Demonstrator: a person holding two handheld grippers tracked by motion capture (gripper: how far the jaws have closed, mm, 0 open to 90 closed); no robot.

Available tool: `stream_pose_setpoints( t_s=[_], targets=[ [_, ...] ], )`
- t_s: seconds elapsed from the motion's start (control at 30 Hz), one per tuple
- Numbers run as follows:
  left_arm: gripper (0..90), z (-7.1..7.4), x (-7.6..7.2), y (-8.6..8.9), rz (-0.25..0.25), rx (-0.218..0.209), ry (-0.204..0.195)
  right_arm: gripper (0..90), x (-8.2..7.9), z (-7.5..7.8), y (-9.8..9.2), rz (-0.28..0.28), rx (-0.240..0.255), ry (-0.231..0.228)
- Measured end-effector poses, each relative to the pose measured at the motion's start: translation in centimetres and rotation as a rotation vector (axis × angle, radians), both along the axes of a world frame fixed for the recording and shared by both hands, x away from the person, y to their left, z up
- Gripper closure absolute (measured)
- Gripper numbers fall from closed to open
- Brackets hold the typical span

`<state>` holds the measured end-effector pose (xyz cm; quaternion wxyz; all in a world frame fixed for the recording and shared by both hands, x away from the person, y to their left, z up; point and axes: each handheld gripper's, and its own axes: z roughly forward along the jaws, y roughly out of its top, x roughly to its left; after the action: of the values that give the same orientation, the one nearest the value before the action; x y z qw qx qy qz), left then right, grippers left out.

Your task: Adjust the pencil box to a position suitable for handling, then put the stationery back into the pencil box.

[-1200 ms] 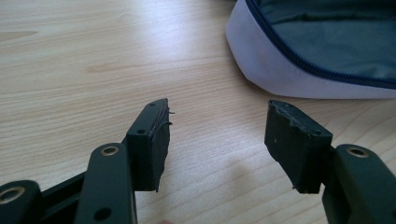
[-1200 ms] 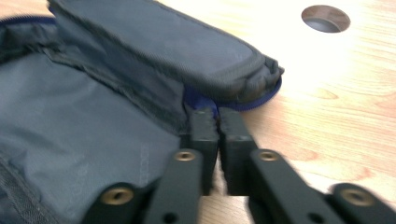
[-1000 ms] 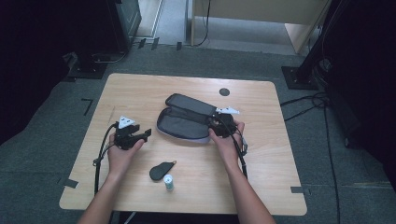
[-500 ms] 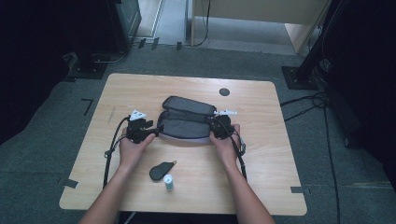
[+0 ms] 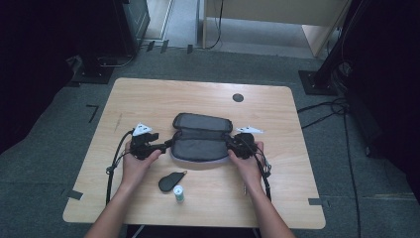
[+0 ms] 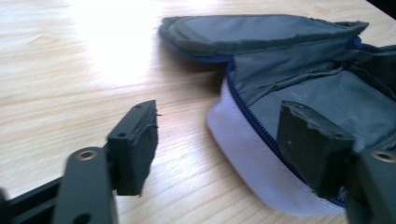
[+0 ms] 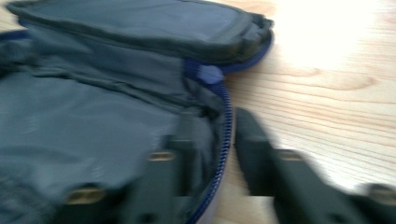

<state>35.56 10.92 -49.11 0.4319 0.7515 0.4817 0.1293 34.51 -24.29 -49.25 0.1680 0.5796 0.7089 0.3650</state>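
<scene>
Risk imo: the right gripper point(image 7: 208, 149) has one jaw each side of the zip edge w/ jaws just opening, so a pull could slip off. Left gripper point(image 6: 217, 140) is apart, its jaws just widened around the rim w/o pinching, so the grey pouch point(image 5: 200, 136), lying unzipped and floppy mid-table, blue zip showing, could slide.

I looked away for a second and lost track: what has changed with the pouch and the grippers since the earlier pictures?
The left gripper moved right to the open pouch's end; its jaws have just been opening, astride the rim. The right gripper came down to the other end, jaws just reopening astride the zipper edge. The small dark case and little bottle stayed put.
</scene>
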Motion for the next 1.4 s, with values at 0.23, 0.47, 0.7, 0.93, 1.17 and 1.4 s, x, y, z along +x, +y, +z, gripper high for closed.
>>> stream_pose_setpoints(
  t_s=[0.23, 0.47, 0.7, 0.93, 1.17, 1.4],
  targets=[
    [11.0, -1.2, -1.3, 2.6, 0.086, 0.108, 0.034, 45.4, -2.8, 2.5, -2.7, 0.009, 0.003, -0.083],
    [10.4, -2.2, -2.7, 4.8, 0.136, 0.197, 0.056, 48.5, -5.8, 2.1, -6.0, -0.027, 0.008, -0.075],
    [9.1, -2.7, -3.4, 4.7, 0.162, 0.273, 0.023, 53.5, -7.0, -0.1, -6.2, -0.025, 0.005, -0.014],
    [8.5, -2.7, -3.3, 4.7, 0.161, 0.273, 0.024, 54.8, -7.8, -1.3, -4.6, -0.005, -0.042, 0.017],
    [8.6, -2.7, -3.4, 4.7, 0.157, 0.273, 0.025, 61.1, -7.5, -2.0, -4.1, -0.027, -0.092, 0.012],
    [8.6, -2.7, -3.3, 4.5, 0.148, 0.270, 0.021, 79.6, -7.4, -2.1, -3.2, 0.049, -0.144, -0.023]
  ],
)
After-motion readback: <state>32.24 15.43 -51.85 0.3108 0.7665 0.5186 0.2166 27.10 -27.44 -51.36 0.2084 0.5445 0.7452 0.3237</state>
